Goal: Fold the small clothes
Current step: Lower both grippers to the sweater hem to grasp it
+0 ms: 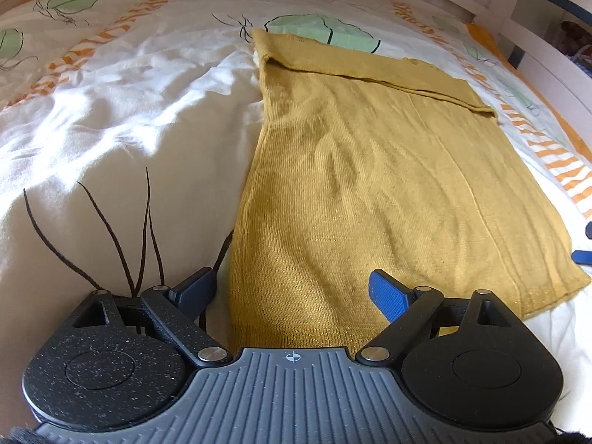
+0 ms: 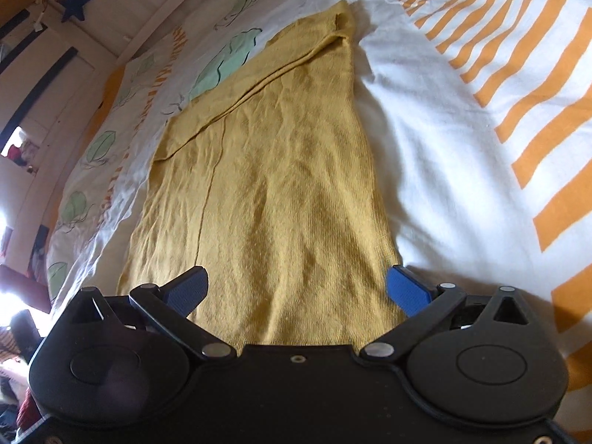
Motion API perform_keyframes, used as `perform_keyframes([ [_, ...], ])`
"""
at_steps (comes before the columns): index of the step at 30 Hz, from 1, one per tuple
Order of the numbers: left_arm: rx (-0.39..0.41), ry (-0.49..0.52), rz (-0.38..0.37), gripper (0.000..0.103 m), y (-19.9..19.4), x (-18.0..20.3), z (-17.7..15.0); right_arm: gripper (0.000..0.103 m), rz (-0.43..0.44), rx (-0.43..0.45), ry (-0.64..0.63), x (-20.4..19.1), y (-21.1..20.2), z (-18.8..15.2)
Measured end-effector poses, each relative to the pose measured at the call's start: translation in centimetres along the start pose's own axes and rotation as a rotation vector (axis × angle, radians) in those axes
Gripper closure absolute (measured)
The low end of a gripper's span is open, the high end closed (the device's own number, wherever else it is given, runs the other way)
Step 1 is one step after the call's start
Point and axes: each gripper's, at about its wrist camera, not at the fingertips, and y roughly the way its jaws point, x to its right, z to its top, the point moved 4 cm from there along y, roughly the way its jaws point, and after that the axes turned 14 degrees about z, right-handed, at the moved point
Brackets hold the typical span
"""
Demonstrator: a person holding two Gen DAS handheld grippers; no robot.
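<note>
1. A mustard-yellow knit garment (image 1: pixel 370 185) lies flat on the duvet (image 1: pixel 129 129), long and roughly rectangular, its far end folded over.
2. The duvet is soft white cotton, rumpled, printed with orange stripes and green shapes.
3. The left gripper (image 1: pixel 292 292) and right gripper (image 2: pixel 296 288) both gape wide over the near hem, holding nothing.

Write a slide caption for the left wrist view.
Left gripper, jaws open, poised over the near hem of a mustard knit garment lying flat on a patterned duvet.
</note>
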Motion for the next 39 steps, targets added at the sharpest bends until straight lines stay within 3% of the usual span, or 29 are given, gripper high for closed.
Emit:
perform_keyframes([
  [11, -0.032, 0.022, -0.023, 0.014, 1.4, 0.1, 0.3, 0.000, 0.025, -0.051, 0.034, 0.9, 0.8, -0.1],
  [14, -0.030, 0.029, -0.022, 0.014, 1.2, 0.2, 0.2, 0.001, 0.022, 0.031, 0.070, 0.8, -0.4, 0.4],
  [16, -0.026, 0.038, -0.017, 0.014, 1.3, 0.3, 0.1, 0.001, -0.030, 0.069, 0.052, 0.6, -1.3, 1.1],
  [20, -0.023, 0.062, -0.003, 0.015, 1.4, 0.5, 0.1, 0.001, -0.061, -0.001, 0.062, 1.9, -0.5, 1.2],
  [28, -0.027, 0.021, -0.030, 0.043, 0.4, -0.6, -0.4, 0.000, -0.004, -0.095, 0.073, 1.9, 0.6, 0.3],
  [39, -0.052, -0.052, -0.059, 0.055, 0.1, -1.6, -0.3, 0.000, 0.010, -0.162, 0.024, 1.6, 0.9, 0.0],
])
